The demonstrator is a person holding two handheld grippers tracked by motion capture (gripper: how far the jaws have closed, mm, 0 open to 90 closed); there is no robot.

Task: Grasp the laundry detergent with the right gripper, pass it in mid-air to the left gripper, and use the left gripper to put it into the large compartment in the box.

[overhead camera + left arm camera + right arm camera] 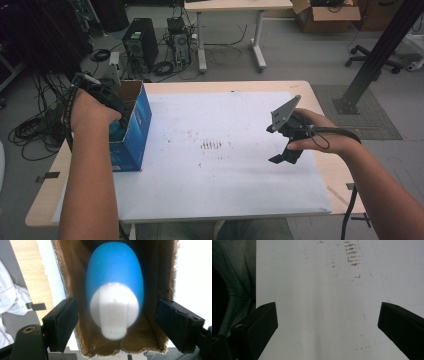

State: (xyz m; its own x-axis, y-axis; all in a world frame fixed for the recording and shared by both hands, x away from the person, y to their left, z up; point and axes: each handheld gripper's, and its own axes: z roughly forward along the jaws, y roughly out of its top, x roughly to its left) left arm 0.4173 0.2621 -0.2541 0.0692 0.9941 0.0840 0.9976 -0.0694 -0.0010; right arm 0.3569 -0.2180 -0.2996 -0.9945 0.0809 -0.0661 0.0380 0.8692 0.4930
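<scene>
Blue bottle [113, 272] with white cap [113, 312], standing inside the open cardboard box [152, 322], cap end toward the left gripper view's camera, brown inner walls on both sides. Box [132, 125] blue on the outside, set upright at the left edge of the worktop [320, 100], partly on the white sheet [220, 170] that covers most of the top. Left hand-held gripper [117, 320] poised over the box mouth, released: jaws spread to either side of the cap with a clear gap on each side, pads not touching the bottle. In the high view, left hand-held gripper [107, 100] pointing down into the box, gripped by the left hand [87, 112], cable trailing off toward the floor. Right hand-held gripper [327, 320] also released, jaws wide apart above bare white sheet, nothing between them. In the high view, right hand-held gripper [287, 150] held above the right part of the sheet in the right hand [320, 132], well apart from the box, grey three-cornered plate [285, 112] on top. Faint brown smudges [212, 145] on the sheet between the two hands, seen again near the top of the right gripper view [352, 255]. Beyond the worktop, computer tower [140, 45] and tangled cables [165, 65] on the floor, second table [230, 7] farther back, open cardboard carton [325, 15] at upper right.
</scene>
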